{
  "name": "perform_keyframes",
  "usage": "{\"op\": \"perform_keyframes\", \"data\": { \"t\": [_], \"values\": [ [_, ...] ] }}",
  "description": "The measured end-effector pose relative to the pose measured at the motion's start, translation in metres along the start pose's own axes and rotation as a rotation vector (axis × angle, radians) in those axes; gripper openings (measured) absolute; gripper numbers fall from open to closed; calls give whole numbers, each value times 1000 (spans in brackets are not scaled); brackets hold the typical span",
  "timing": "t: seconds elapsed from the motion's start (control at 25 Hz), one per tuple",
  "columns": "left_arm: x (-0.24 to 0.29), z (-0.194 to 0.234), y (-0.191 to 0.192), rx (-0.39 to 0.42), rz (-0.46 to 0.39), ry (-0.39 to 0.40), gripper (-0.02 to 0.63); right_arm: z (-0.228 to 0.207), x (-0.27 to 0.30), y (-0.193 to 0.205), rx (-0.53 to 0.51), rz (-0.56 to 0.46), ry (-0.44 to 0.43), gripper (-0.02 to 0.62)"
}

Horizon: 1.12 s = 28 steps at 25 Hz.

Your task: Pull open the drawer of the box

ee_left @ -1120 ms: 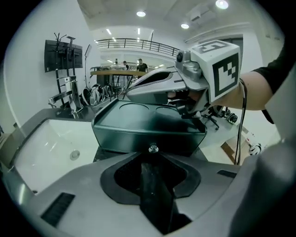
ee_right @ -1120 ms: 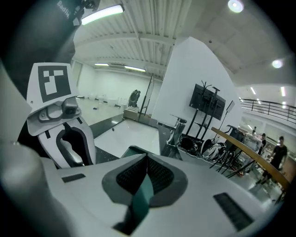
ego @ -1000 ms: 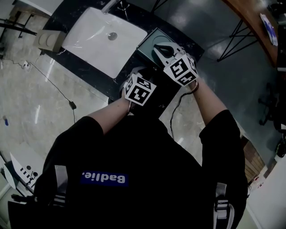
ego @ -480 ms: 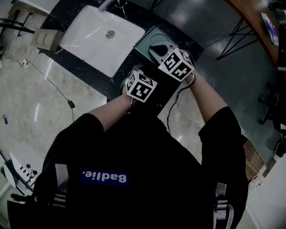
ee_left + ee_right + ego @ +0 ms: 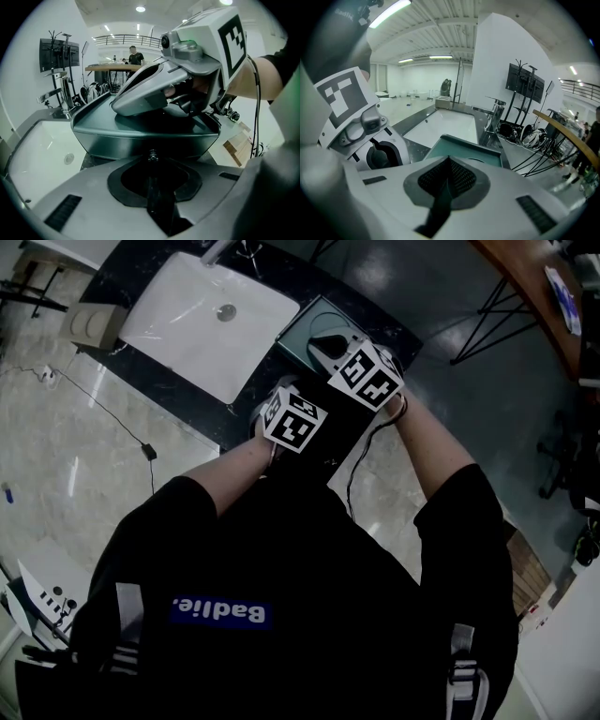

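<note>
The dark green box (image 5: 302, 326) stands on a black counter beside a white sink (image 5: 202, 320). In the left gripper view its front face (image 5: 117, 140) fills the middle, with a small drawer knob (image 5: 151, 154) at the tips of my left gripper (image 5: 151, 161), whose jaws are shut on it. My right gripper (image 5: 117, 104) lies on the box's top with its jaws together. In the right gripper view those shut jaws (image 5: 449, 164) point across the box top (image 5: 464, 147). From the head view the left gripper (image 5: 278, 397) is at the box's near side.
The sink basin (image 5: 445, 122) lies left of the box, with a tap (image 5: 58, 98) at the back. Stands, cables and a wooden table (image 5: 567, 140) are beyond the counter. A person (image 5: 136, 56) stands far off. Pale floor (image 5: 75, 456) lies left of the counter.
Both grippers have shifted slightly toward the box in the head view; the right one has slid further left over its top. The left gripper stays at the box's front.
</note>
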State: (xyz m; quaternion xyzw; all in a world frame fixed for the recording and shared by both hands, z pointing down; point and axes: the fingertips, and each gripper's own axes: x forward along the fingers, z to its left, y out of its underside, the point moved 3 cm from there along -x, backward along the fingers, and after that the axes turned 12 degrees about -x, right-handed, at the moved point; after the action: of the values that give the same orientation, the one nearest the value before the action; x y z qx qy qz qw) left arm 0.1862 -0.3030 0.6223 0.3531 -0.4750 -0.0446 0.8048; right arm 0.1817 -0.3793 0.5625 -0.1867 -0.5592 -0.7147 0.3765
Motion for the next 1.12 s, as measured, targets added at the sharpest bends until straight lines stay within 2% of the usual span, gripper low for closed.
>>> {"op": "perform_keyframes", "data": {
  "t": [0.64,1.12],
  "values": [
    [-10,0,11,-1,3,4,66,0,0,1,3,0,2,-2],
    [-32,3,41,16,36,3,66,1,2,2,-1,9,4,0]
  ]
}}
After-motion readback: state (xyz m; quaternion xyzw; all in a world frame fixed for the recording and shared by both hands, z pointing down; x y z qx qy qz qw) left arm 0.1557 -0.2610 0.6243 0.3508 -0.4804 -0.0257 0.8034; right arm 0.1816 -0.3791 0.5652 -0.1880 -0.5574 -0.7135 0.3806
